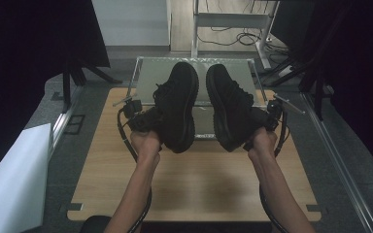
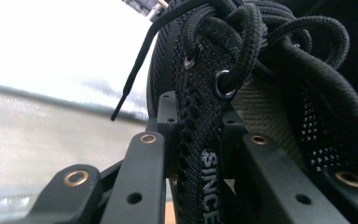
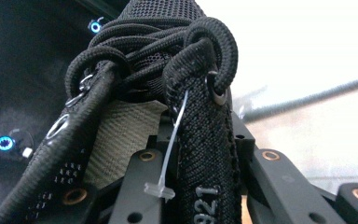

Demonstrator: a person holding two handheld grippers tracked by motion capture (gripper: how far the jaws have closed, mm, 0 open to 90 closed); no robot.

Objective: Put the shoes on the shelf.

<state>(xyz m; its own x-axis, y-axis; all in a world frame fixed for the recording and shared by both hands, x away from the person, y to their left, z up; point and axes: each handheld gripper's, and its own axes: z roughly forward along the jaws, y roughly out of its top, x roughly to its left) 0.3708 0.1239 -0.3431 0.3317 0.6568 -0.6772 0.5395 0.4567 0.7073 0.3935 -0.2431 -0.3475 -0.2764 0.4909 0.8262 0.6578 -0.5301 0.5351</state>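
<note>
Two black lace-up shoes hang above the wooden table, soles facing each other. My left gripper [image 1: 148, 119] is shut on the collar of the left shoe [image 1: 178, 104]; in the left gripper view its jaws clamp the eyelet strip [image 2: 205, 154] marked "SINCE", with the laces [image 2: 242, 32] bunched above. My right gripper [image 1: 260, 121] is shut on the collar of the right shoe [image 1: 228, 104]; in the right gripper view the jaws pinch the eyelet strip [image 3: 205, 154], where a clear plastic tag pin [image 3: 161, 186] dangles beside it.
A clear-framed shelf or tray [image 1: 148, 73] stands at the table's far edge behind the shoes. A white sheet [image 1: 14, 179] lies at the left off the table. Black stands [image 1: 73, 73] flank both sides. The near tabletop [image 1: 199, 189] is bare wood.
</note>
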